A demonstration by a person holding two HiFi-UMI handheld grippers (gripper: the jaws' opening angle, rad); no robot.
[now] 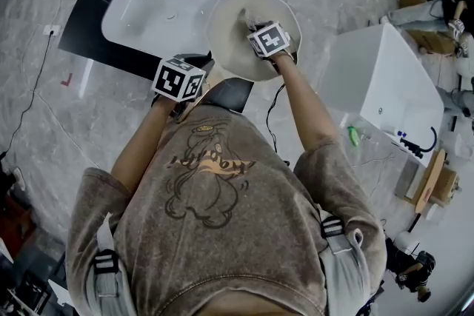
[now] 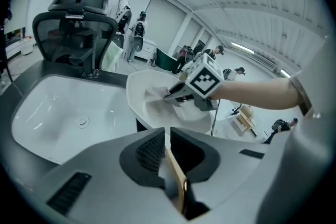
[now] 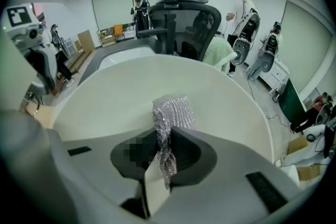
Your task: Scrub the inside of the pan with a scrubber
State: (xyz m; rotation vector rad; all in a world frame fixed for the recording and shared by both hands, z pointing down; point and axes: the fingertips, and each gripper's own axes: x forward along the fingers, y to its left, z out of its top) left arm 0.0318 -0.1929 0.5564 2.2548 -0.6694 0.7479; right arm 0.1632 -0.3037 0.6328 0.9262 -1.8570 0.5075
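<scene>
**Item 1.** Round, shallow, cream-white pan [image 1: 226,41]. It is hanging at the right end of the white oval basin [image 1: 144,11], with its inside facing the person. Its flat, tan, wood-coloured handle [image 2: 177,178] is running back into the left gripper [image 2: 167,134]. That gripper's fingers are standing almost together, clamping on the handle.

**Item 2.** Silvery knitted-mesh scrubber [image 3: 171,113]. It is lying against the inside of the pan, near the middle. The right gripper [image 3: 167,139] is pinching the scrubber's narrow tail, its fingers squeezing the mesh flat.

**Item 3.** Black surface [image 1: 85,18], carrying the basin.

**Hazards, as judged.**
- The pan is resting on nothing but the clamped handle. Scrubbing pressure on the far wall could be twisting the flat handle in the fingers, letting the pan roll or drop onto the basin rim.
- The scrubber is being held by a thin tail only. A hard drag across the pan could be pulling it free.
- With the scrubber compressed, the right fingers could be scraping the coating instead of the mesh.

**Markings.**
- No brand or label is showing on the pan or the scrubber.
- The marker cubes [image 1: 178,79] are carrying black-and-white square patterns, not words.
- The brown T-shirt [image 1: 215,181] is showing a line-drawn figure, and any lettering on it is too small to read.
</scene>
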